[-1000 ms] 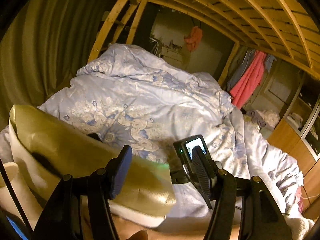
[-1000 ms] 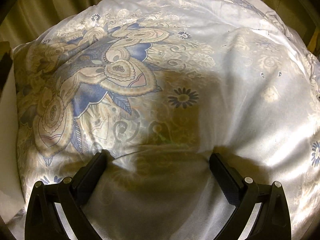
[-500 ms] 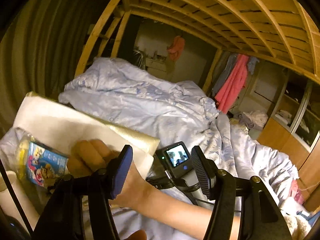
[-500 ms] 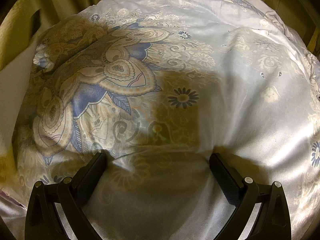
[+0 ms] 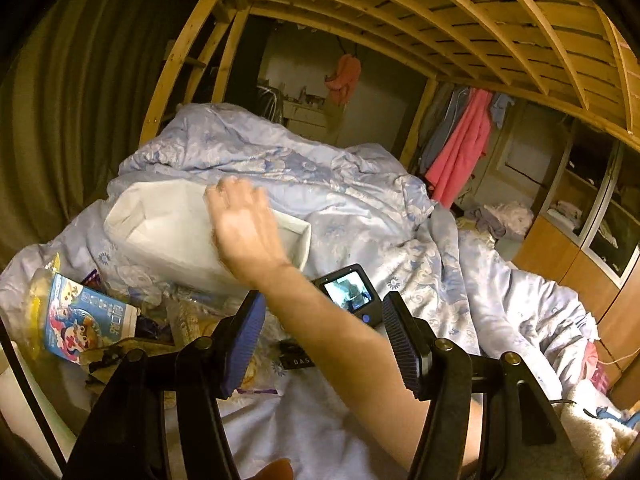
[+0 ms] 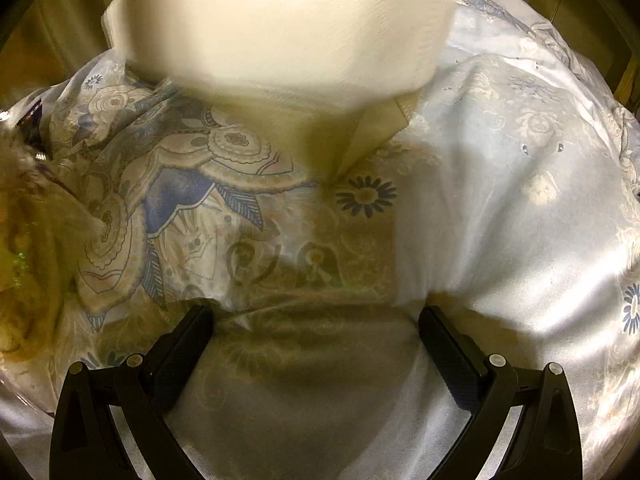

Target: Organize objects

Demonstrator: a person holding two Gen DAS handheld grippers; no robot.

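Nearest the viewer, both claws, left claw [image 5: 322, 336] and right claw [image 6: 316, 344], gape wide and empty above the duvet [image 6: 500, 216]. Beyond, a bare hand [image 5: 244, 228] grips the white box [image 5: 168, 232]; snack packets [image 5: 80, 320] lie beside it.

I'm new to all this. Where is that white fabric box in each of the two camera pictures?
Left wrist view: the white fabric box sits left of centre on the floral duvet, a bare hand on its rim.
Right wrist view: the box fills the top centre, blurred, above the open jaws.
Shared landmark: the blue-and-cream floral duvet under the box in both.
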